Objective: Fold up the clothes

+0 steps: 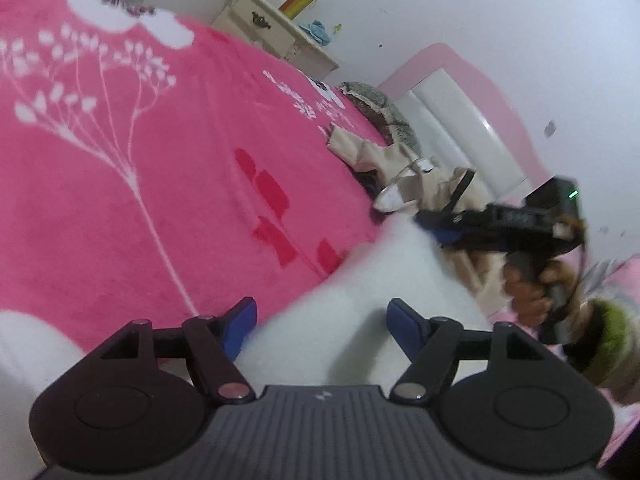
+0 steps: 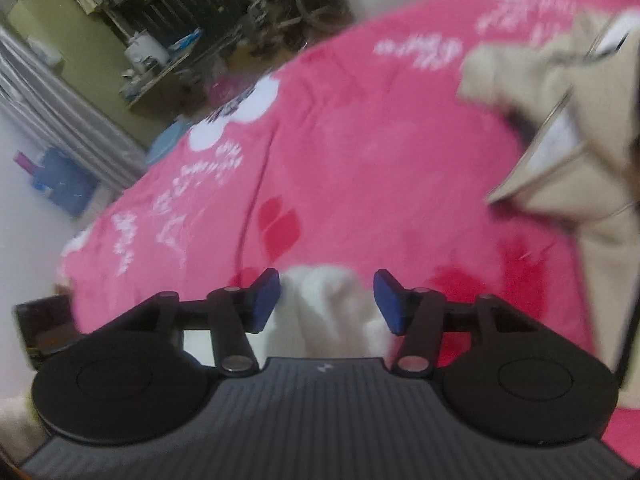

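Observation:
A fluffy white garment (image 1: pixel 384 280) lies on the pink blanket (image 1: pixel 140 184) and runs from my left gripper up toward my right one. My left gripper (image 1: pixel 322 326) is open just above it, with its blue fingers wide apart. In the right wrist view, my right gripper (image 2: pixel 327 300) is shut on a bunched fold of the white garment (image 2: pixel 326 304), which fills the gap between the pads. The left wrist view shows the right gripper (image 1: pixel 436 230) held by a hand (image 1: pixel 528 292) at the garment's far edge. A crumpled beige garment (image 2: pixel 568 128) lies beyond on the blanket.
A cream bedside cabinet (image 1: pixel 276 36) and a pink-and-white headboard (image 1: pixel 464 120) stand by the wall behind the bed, with a grey pillow (image 1: pixel 380 108) in front. Past the bed's other side are a blue box (image 2: pixel 64 184) and cluttered shelves (image 2: pixel 168 32).

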`<state>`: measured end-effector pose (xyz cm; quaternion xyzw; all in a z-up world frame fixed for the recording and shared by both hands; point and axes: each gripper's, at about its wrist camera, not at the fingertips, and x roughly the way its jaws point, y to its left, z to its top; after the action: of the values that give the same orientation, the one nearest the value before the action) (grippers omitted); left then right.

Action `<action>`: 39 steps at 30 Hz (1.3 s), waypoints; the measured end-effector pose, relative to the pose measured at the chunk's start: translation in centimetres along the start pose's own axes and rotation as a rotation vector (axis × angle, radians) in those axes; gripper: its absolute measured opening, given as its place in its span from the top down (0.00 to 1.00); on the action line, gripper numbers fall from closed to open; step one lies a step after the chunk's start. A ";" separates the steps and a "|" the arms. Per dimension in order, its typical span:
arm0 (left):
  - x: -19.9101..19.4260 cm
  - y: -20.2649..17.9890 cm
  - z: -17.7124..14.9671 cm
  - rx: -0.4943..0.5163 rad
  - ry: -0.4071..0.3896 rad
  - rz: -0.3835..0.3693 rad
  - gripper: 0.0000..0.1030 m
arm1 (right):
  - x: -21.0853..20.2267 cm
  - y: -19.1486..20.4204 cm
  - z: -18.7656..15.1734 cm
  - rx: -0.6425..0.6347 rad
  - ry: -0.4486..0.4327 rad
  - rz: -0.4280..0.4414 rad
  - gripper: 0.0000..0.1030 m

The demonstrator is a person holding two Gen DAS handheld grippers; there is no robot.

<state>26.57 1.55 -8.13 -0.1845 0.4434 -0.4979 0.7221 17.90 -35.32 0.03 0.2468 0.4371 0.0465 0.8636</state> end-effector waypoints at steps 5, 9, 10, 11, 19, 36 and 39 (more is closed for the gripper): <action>-0.6 1.0 -0.1 -0.037 0.000 -0.051 0.56 | 1.0 -0.3 -0.1 0.002 0.027 0.066 0.59; -1.4 1.8 -0.3 -0.098 -0.019 -0.111 0.74 | 0.5 -0.1 -0.6 -0.031 -0.004 0.121 0.68; -1.8 2.0 -0.5 -0.115 -0.027 -0.117 0.79 | 0.2 0.1 -0.4 -0.038 -0.019 0.149 0.69; -2.1 2.2 -0.6 -0.123 -0.035 -0.120 0.79 | 0.0 0.2 -0.3 -0.046 -0.032 0.176 0.69; -1.7 3.3 -1.4 -0.179 -0.072 -0.053 0.79 | 2.6 -1.0 -1.3 -0.099 -0.026 0.137 0.67; -2.7 1.3 -0.9 -0.127 -0.119 0.120 0.61 | 2.5 6.7 -5.0 -0.658 -0.051 -0.095 0.66; -4.0 -0.4 -0.2 -0.067 -0.173 0.187 0.61 | 1.4 7.2 -3.8 -0.600 -0.061 -0.084 0.68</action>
<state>25.72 4.95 -6.20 -0.2085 0.4111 -0.3957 0.7943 16.78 -27.15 0.54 -0.0362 0.3875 0.1302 0.9119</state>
